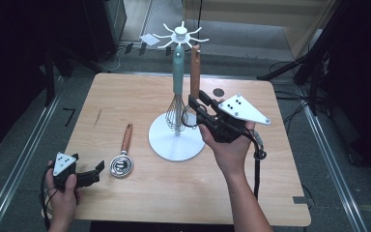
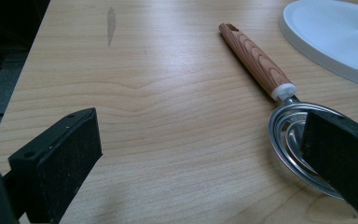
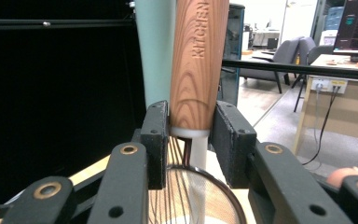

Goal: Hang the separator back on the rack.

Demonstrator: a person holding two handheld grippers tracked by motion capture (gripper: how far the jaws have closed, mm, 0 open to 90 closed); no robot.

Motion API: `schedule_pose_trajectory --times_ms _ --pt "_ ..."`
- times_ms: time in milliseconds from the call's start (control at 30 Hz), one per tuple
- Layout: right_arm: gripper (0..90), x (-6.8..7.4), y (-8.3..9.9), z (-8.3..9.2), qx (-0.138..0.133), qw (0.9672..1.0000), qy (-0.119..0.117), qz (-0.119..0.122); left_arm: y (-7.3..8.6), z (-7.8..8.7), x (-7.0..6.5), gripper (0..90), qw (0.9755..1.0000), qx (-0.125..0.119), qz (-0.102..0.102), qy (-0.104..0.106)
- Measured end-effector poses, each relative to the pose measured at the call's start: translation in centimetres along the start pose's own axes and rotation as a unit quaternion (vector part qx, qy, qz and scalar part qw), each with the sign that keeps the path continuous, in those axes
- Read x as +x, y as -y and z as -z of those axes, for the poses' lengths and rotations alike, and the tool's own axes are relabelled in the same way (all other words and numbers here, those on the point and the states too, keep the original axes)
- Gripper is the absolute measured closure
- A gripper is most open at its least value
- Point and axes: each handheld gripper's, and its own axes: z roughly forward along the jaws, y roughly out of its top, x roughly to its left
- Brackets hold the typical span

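Note:
A white utensil stand [image 1: 176, 145] with a ring of hooks on top rises at the table's middle. A teal-handled whisk [image 1: 178, 72] hangs on it. My right gripper [image 1: 196, 100] is raised beside the pole. Its pads lie against both sides of the upright wooden handle of a strainer [image 1: 194, 67]. In the right gripper view that handle [image 3: 196, 60] stands between the jaws of the right gripper [image 3: 191, 116], with the mesh head [image 3: 200, 196] below. My left gripper [image 1: 98, 172] rests open at the front left. A metal-headed utensil with a wooden handle [image 2: 256, 58] lies just right of it.
The stand's round base [image 2: 335, 37] lies close behind the loose utensil [image 1: 123, 162]. A dark round mark [image 1: 218, 92] sits near the table's far edge. Bare wood [image 1: 174, 193] spreads along the front. Black frames and cables surround the table.

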Motion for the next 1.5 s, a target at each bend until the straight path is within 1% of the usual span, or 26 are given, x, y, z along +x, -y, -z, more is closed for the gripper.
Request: schedule_pose_trajectory --times_ms 167,233,333,433,533,600,633,700,867,967,1067,1100,1167,1267,1433,1467,1500 --pt "67.9 0.0 -0.1 0.0 -0.002 1.0 -0.002 -0.002 0.0 0.0 0.0 0.0 1.0 0.0 0.0 0.0" --pt "69.7 -0.1 -0.3 0.0 -0.002 1.0 -0.001 0.0 0.0 0.0 0.0 0.0 1.0 0.0 0.0 0.0" --pt "75.6 -0.2 -0.6 0.1 -0.003 1.0 0.004 0.001 0.0 0.0 0.0 0.0 1.0 0.0 0.0 0.0" --pt "81.7 -0.2 -1.1 0.2 -0.008 0.9999 0.009 0.008 0.0 0.0 0.0 0.0 1.0 0.0 0.001 0.0" --pt "89.9 -0.3 -1.6 0.1 -0.021 0.9994 0.018 0.02 0.0 0.0 0.0 0.0 1.0 0.0 0.001 -0.001" --pt "90.0 -0.4 -1.9 0.1 -0.028 0.9993 0.016 0.019 0.0 0.0 0.0 0.0 1.0 0.0 0.002 -0.001" --pt "90.0 -0.5 -2.0 0.0 -0.037 0.9987 0.019 0.028 0.0 0.0 0.0 0.0 1.0 0.0 0.002 -0.001" --pt "90.0 -0.5 -2.3 -0.3 -0.045 0.998 0.023 0.037 0.0 0.0 0.0 0.0 1.0 0.0 0.003 -0.002" --pt "90.0 -0.9 -3.0 -0.9 -0.072 0.9953 0.046 0.045 0.0 0.0 0.0 0.0 1.0 0.0 0.002 -0.001" --pt "90.0 -1.2 -3.4 -1.4 -0.079 0.9939 0.06 0.049 0.0 0.0 0.0 0.0 1.0 0.0 0.002 -0.002" --pt "90.0 -1.6 -3.8 -1.7 -0.089 0.9926 0.068 0.048 0.0 0.0 0.0 0.0 1.0 -0.001 0.002 -0.002" --pt "90.0 -1.6 -3.9 -1.8 -0.092 0.9927 0.065 0.044 0.0 0.0 0.0 0.0 1.0 -0.001 0.003 -0.001" --pt "90.0 -1.7 -4.1 -1.8 -0.099 0.9923 0.061 0.044 0.0 0.0 0.0 0.0 1.0 -0.001 0.003 -0.001" --pt "90.0 -2.0 -4.2 -2.0 -0.101 0.9923 0.059 0.041 0.0 0.0 0.0 0.0 1.0 0.0 0.001 -0.001" --pt "90.0 -2.1 -4.6 -2.2 -0.106 0.9916 0.055 0.049 0.0 0.0 0.0 0.0 1.0 0.0 0.0 -0.001" --pt "90.0 -2.1 -4.7 -2.3 -0.107 0.9917 0.052 0.05 0.0 0.0 0.0 0.0 1.0 0.0 0.0 -0.002" --pt "90.0 -2.1 -4.8 -2.4 -0.109 0.9918 0.043 0.052 0.0 0.0 0.0 0.0 1.0 -0.001 0.0 -0.002"
